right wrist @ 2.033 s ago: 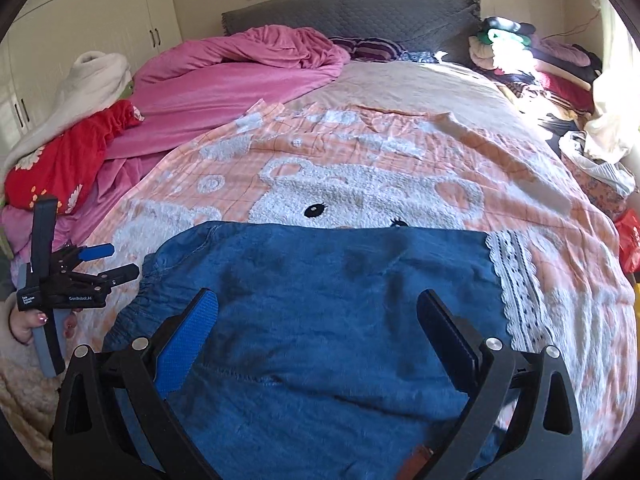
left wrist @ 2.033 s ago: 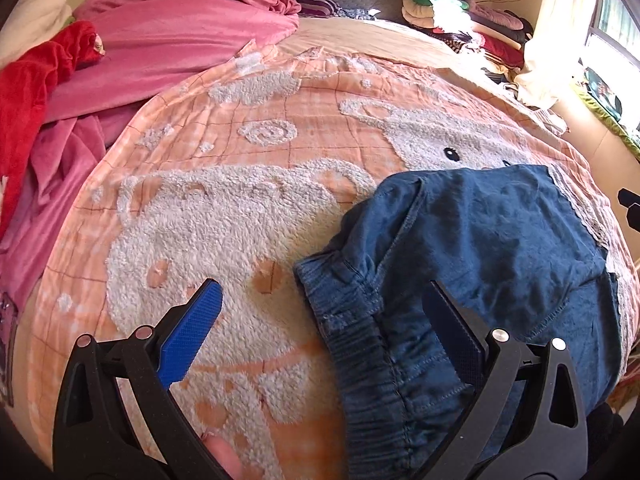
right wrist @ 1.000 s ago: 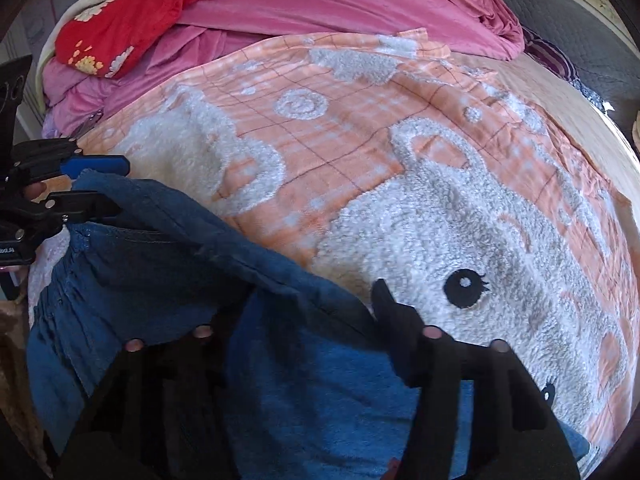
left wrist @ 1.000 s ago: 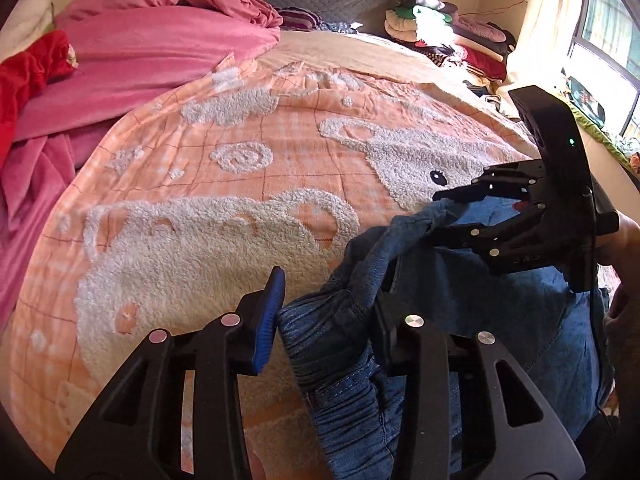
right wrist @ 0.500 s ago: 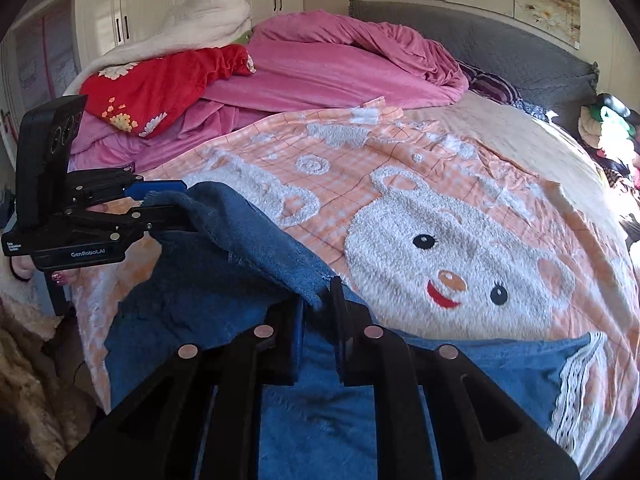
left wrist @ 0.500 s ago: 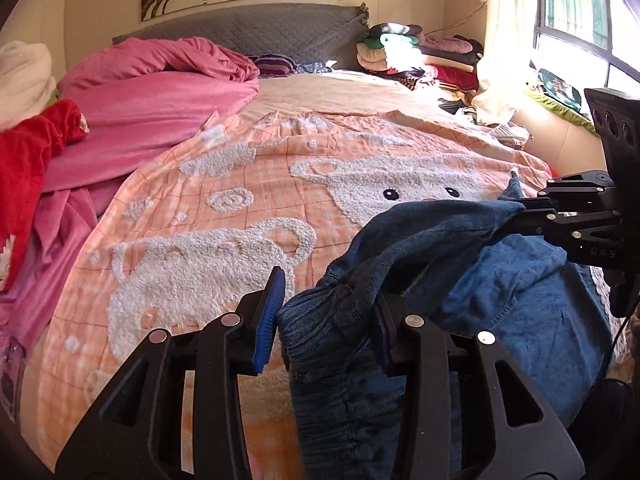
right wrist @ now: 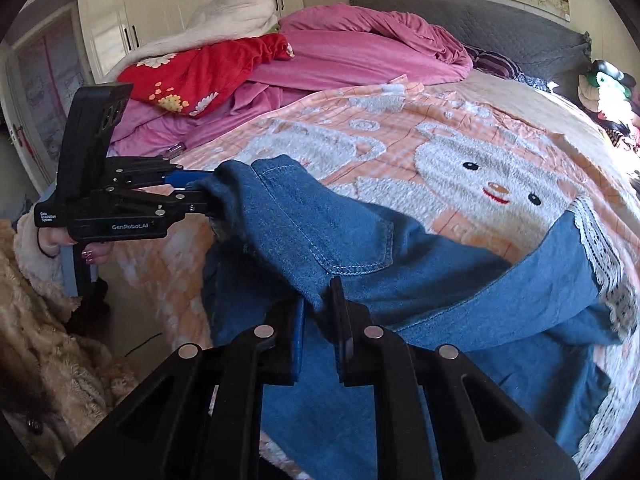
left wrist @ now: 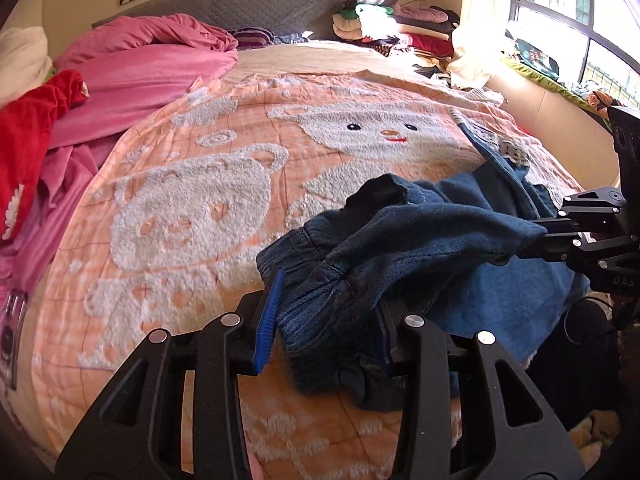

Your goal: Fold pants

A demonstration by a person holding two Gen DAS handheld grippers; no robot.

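The blue denim pants hang lifted at the waist end over the bed, stretched between both grippers. My left gripper is shut on the bunched elastic waistband. In the right wrist view, my right gripper is shut on a denim fold just below a pocket seam. The pants trail down to the blanket, and their white lace hem lies at the right. The right gripper shows at the right edge of the left wrist view, and the left gripper at the left of the right wrist view.
A peach blanket with white bears covers the bed. A pink duvet and a red garment are heaped at the left. Stacked clothes sit at the far right by the window. A person's hand holds the left gripper.
My right gripper has shut on the denim and drawn away from the left one. Both have risen, lifting the waist end off the blanket and pulling it taut.
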